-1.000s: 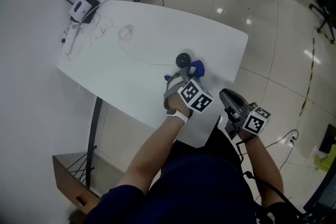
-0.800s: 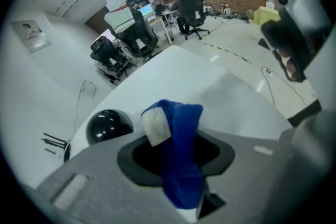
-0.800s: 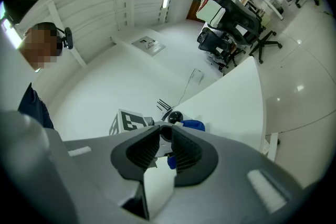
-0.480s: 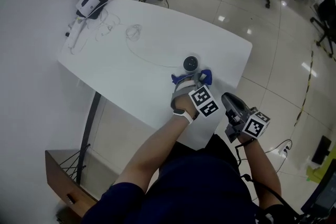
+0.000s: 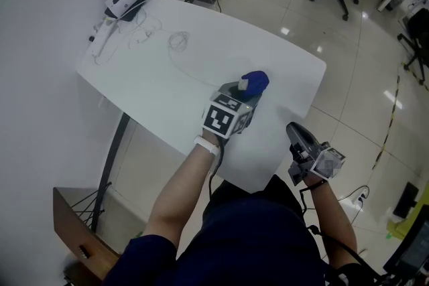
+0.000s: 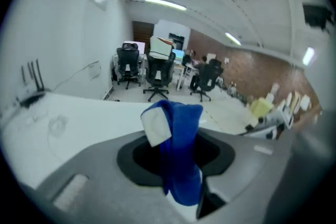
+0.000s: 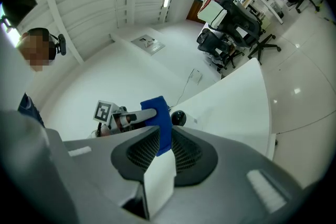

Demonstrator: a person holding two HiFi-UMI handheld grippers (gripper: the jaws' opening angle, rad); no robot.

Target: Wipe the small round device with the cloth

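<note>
Left gripper [image 5: 242, 94] fingers clamp crumpled blue cloth [image 5: 255, 82], raised over white table [image 5: 201, 57]. Small round black device [image 7: 178, 118] sits beneath. Right gripper [image 5: 295, 128] fingers close together, empty.

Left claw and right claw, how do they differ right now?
The left claw clamps the blue cloth; the right claw holds nothing. The left claw is over the white table; the right claw is beyond its near edge. Both carry a marker cube.
</note>
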